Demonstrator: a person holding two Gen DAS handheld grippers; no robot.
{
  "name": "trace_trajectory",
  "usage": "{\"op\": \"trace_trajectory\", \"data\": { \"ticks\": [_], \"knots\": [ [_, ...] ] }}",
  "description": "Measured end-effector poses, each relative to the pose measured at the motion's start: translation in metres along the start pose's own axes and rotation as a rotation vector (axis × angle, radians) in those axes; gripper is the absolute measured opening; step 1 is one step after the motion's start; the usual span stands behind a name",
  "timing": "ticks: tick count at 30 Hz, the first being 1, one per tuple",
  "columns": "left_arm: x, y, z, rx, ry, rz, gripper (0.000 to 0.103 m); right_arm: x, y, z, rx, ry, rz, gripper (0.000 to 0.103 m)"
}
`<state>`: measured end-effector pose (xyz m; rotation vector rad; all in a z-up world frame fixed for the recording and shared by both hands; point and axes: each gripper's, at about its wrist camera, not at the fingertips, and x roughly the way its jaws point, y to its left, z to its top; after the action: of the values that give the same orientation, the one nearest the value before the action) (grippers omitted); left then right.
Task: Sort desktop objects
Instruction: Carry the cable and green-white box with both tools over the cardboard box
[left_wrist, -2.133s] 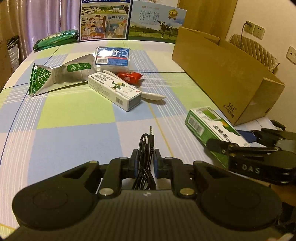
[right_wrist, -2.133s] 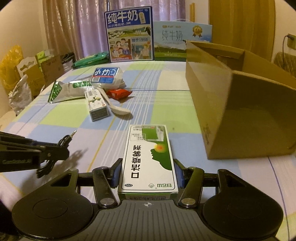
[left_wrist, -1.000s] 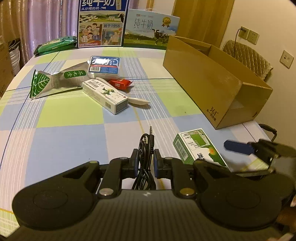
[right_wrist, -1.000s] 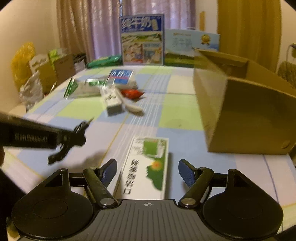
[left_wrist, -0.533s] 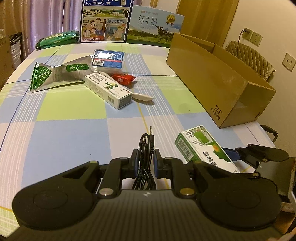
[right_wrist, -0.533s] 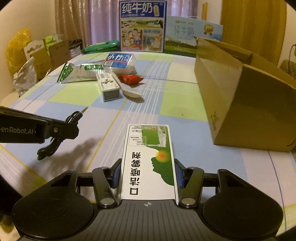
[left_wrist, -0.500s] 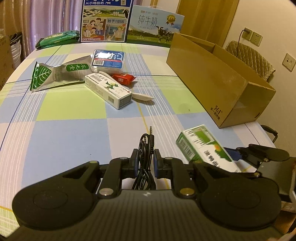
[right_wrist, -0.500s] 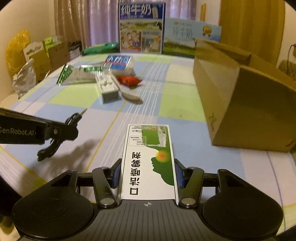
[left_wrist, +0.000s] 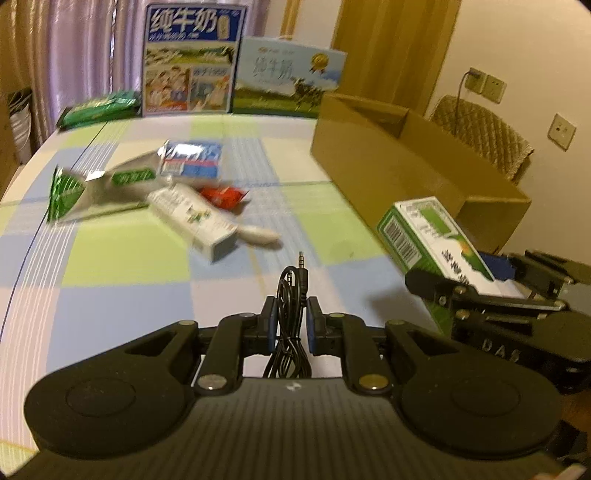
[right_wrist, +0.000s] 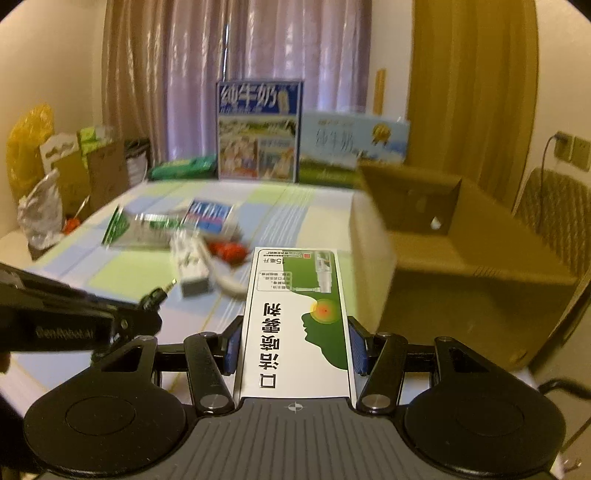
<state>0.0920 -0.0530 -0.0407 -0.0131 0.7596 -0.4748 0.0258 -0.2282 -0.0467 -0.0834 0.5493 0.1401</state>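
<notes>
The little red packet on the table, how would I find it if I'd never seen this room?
Start at the big cardboard box on the checked table. Look left to the heap of packages. The red packet lies just behind the long white box, beside the white spoon; it is the only red thing there.

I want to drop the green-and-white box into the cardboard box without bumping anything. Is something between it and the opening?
Nothing visible blocks it. The right gripper holds the green-and-white box lifted above the table, and the cardboard box stands just to its right, open at the top. The clutter lies to the left, away from that path.
</notes>
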Motion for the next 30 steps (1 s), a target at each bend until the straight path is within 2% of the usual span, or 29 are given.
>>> {"op": "trace_trajectory", "data": {
  "ticks": [7, 12, 16, 21, 30],
  "knots": [
    [0.003, -0.033, 0.041, 0.055, -0.059, -0.051, 0.012, -0.016, -0.041, 0.038, 0.012, -0.081, -0.058, 0.052],
    [0.012, -0.063, 0.075, 0.093, -0.103, -0.102, 0.012, -0.014, -0.085, 0.058, 0.038, -0.107, -0.112, 0.052],
    [0.025, -0.091, 0.099, 0.132, -0.120, -0.143, 0.012, -0.011, -0.121, 0.068, 0.063, -0.113, -0.139, 0.052],
    [0.051, -0.124, 0.124, 0.145, -0.123, -0.192, 0.012, -0.003, -0.158, 0.078, 0.114, -0.095, -0.132, 0.052],
    [0.095, -0.154, 0.146, 0.130, -0.101, -0.228, 0.012, 0.025, -0.195, 0.085, 0.144, -0.052, -0.134, 0.052]
  ]
}}
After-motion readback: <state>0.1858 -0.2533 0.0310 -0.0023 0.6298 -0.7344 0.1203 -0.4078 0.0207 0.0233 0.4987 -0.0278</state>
